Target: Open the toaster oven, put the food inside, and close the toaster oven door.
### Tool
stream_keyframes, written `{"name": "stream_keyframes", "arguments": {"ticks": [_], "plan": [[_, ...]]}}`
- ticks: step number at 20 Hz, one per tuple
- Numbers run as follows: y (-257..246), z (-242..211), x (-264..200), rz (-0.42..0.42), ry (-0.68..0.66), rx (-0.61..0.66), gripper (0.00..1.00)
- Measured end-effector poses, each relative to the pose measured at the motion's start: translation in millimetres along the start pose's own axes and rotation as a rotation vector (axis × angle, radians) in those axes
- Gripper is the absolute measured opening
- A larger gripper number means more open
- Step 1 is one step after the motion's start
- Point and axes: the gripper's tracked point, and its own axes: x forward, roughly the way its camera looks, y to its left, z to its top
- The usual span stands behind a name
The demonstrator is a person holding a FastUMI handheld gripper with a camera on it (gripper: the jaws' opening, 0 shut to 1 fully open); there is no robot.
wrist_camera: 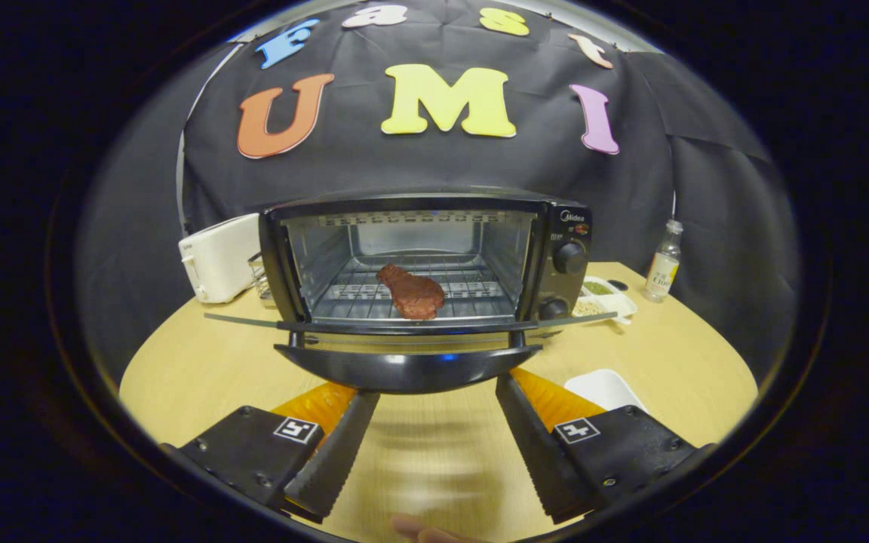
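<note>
While the black toaster oven (427, 256) sits mid-frame w/ door down, one reddish-brown meat piece (410, 292) lies on its rack; gripper (434, 396) spread wide, holding nothing, just below door.

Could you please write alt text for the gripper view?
A toaster oven stands on a wooden table with its door folded down and a piece of meat on the rack inside. The open gripper is under the door's front edge, holding nothing.
</note>
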Motion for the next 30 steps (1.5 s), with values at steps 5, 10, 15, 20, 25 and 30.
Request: {"name": "stream_keyframes", "arguments": {"ticks": [5, 10, 15, 20, 25, 30], "plan": [[-9.9, 25.4, 10.1, -0.025, -0.017, -0.005, 0.98], [-19.7, 67.6, 16.9, -0.058, -0.068, -0.024, 0.98], [-25.4, 110.6, -6.6, -0.052, -0.154, -0.016, 0.98], [-23.4, 144.8, -88.1, -0.016, -0.252, 0.002, 0.98], [-28.7, 188.2, -203.0, -0.015, -0.432, 0.005, 0.98], [-32.7, 204.1, -301.7, -0.012, -0.527, 0.01, 0.98]]}}
